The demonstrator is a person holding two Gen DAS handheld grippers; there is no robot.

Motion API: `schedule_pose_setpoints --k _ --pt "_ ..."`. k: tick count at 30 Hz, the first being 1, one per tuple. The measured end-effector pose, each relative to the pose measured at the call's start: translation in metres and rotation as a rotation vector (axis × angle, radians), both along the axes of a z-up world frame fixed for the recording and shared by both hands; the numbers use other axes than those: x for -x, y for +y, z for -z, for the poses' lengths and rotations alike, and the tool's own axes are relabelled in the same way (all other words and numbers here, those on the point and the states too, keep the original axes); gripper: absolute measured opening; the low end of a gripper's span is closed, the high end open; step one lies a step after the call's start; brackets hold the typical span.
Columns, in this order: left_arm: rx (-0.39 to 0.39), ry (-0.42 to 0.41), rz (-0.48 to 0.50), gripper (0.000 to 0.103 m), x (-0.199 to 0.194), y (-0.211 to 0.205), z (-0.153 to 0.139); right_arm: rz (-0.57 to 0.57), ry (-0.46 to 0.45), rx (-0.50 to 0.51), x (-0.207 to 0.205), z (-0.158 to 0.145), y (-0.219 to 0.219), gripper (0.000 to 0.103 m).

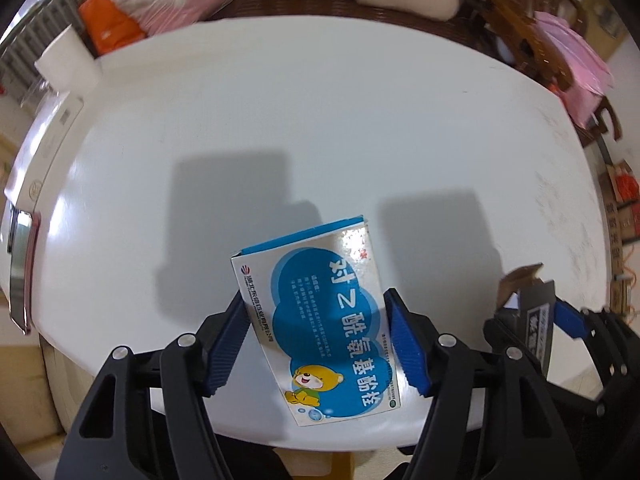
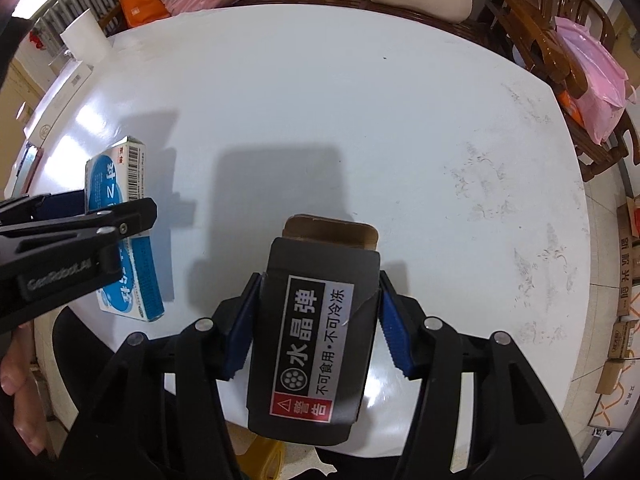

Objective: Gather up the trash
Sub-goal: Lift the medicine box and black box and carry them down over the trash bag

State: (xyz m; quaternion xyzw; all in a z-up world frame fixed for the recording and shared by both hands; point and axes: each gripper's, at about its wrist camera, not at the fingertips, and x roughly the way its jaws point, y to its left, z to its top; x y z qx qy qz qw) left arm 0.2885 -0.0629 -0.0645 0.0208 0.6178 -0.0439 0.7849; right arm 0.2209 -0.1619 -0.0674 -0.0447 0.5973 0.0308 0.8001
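A: Box colours?
B: Left gripper [image 1: 318,334], black w/ blue pads, has the medicine box [image 1: 320,328]: white, blue cloud shapes, yellow bear at 6 o'clock.
A: Other one?
B: Right gripper [image 2: 316,320], same colours, has a black box [image 2: 312,344]: white label, red warning patch, brown flap at 12. Table [image 2: 320,100] white.
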Motion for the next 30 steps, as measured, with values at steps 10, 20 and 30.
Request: schedule_pose_setpoints --k 10,20,30 --pt "0.056 -0.032 0.126 0.065 0.043 0.017 -0.028 -0.030 -0.045 0.011 0.025 -0.014 0.003 0.055" --pt "0.071 -0.099 0.224 0.065 0.106 0.032 -0.034 -0.073 -0.068 0.002 0.090 -0.015 0.015 0.055" --pt "0.084 -0.089 0.311 0.065 0.166 0.033 0.001 -0.081 -0.064 0.004 0.150 0.012 0.020 0.055"
